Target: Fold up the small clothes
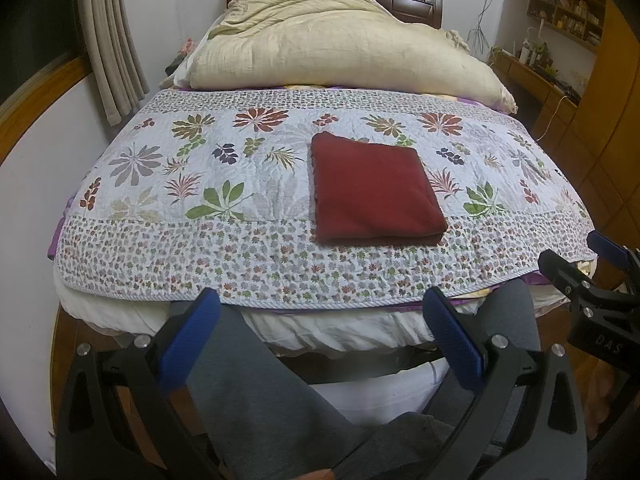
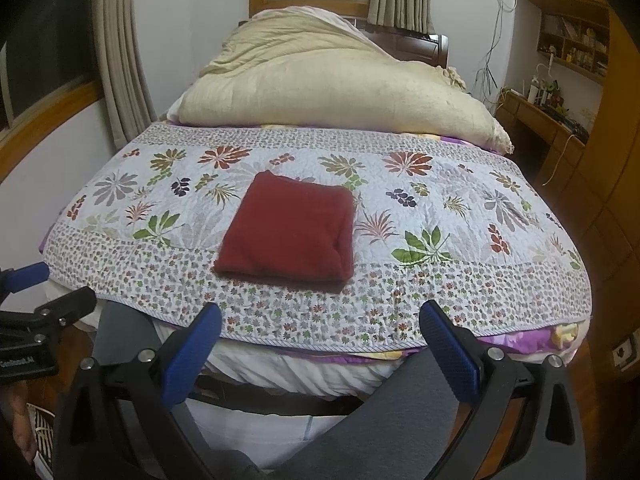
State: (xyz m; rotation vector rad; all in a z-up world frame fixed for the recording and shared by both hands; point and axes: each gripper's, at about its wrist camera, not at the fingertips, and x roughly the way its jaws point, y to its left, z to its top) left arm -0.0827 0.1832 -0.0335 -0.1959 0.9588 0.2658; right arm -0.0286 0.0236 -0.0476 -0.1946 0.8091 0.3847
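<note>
A dark red garment [image 1: 376, 190], folded into a neat, thick rectangle, lies flat on a floral quilt [image 1: 224, 184] spread across the foot half of a bed, its near edge resting on the quilt's band of small printed flowers and its far edge among the larger leaf and blossom motifs. Seen from the left wrist camera, the left gripper [image 1: 324, 336] hangs back from the bed's near edge with its two blue-padded fingers [image 1: 188, 344] spread wide and nothing between them; the garment sits ahead of it and slightly to its right, well apart. From the right wrist camera, the right gripper [image 2: 320, 348] is likewise held off the near edge, its jaws parted and empty, with the garment ahead and a little to its left. Each gripper appears at the margin of the other's view. Below both, the person's legs in grey trousers [image 1: 256, 392] stand against the white mattress side. Behind the quilt, a bulky cream duvet [image 1: 320, 40] is heaped toward the dark wooden headboard. Beige curtains [image 1: 108, 40] hang at the left wall, and a wooden desk [image 2: 548, 128] with shelves lines the right side of the room.
</note>
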